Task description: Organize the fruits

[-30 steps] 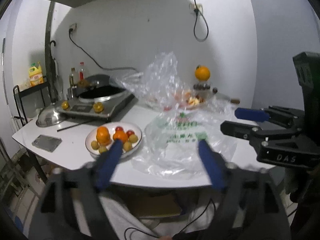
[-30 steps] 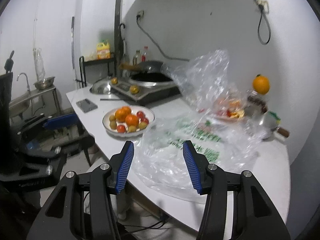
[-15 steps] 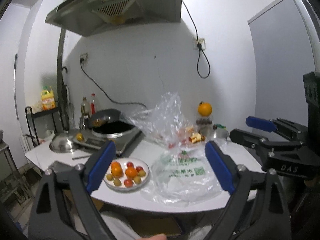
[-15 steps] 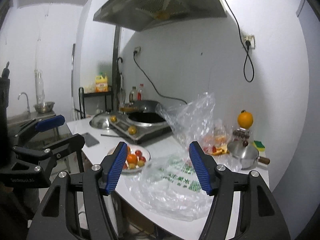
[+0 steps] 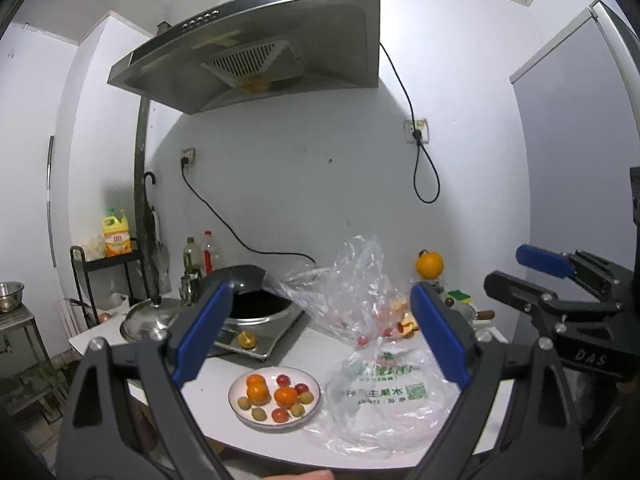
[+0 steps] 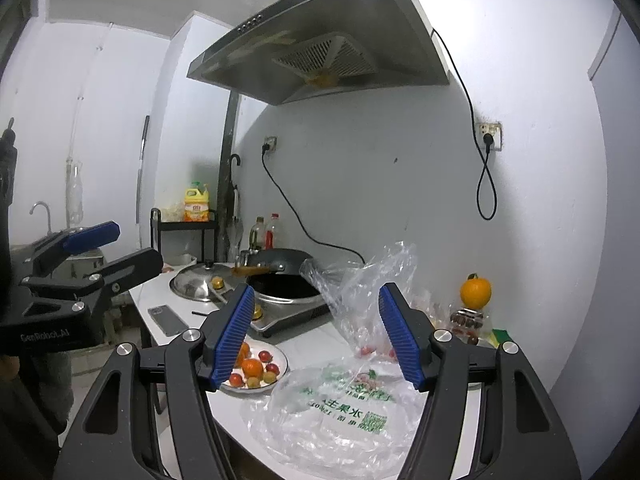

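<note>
Hovering wide and empty, left gripper (image 5: 320,340) and right gripper (image 6: 318,336); round white plate (image 5: 308,410) near the counter's front edge holds fruit, crumpled clear plastic bag (image 5: 352,292) still has some.

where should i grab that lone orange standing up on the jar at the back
Take the orange across its round middle, fingers level, coming from the front over the printed plastic bag. It sits perched on a jar near the wall, so a push from above could tip it. Probably easiest with the right gripper, which is open.
</note>
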A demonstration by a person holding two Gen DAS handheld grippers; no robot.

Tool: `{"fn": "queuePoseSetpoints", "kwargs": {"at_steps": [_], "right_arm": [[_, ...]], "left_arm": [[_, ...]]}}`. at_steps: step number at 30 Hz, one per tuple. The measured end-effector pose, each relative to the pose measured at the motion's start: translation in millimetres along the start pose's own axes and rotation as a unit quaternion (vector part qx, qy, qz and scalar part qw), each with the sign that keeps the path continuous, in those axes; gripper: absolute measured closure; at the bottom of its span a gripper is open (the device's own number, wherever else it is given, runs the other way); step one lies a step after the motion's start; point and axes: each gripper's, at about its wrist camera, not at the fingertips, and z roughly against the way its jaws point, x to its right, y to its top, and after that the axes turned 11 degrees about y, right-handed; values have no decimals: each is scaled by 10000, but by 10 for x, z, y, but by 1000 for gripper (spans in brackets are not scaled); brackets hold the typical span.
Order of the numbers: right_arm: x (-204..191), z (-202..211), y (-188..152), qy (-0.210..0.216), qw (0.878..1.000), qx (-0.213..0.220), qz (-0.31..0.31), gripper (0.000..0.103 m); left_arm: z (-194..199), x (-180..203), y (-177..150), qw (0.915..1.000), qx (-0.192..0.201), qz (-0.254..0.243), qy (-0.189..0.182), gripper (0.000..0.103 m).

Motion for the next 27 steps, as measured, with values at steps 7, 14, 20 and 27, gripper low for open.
{"fn": "queuePoseSetpoints", "kwargs": {"at_steps": [7, 14, 20, 27], "right_arm": [[18, 63, 104, -53, 9999, 159, 22, 35], [22, 86, 187, -65, 9995, 282, 82, 29], [44, 50, 200, -63, 9996, 267, 41, 28], [49, 25, 200, -48, 9997, 238, 23, 28]], "left_arm": [[67, 12, 151, 9998, 201, 24, 9, 11], [49, -1, 216, 9996, 264, 65, 64, 11], [40, -4, 234, 9994, 317, 77, 106, 11], [45, 11, 230, 9995, 295, 82, 114, 11]]}}
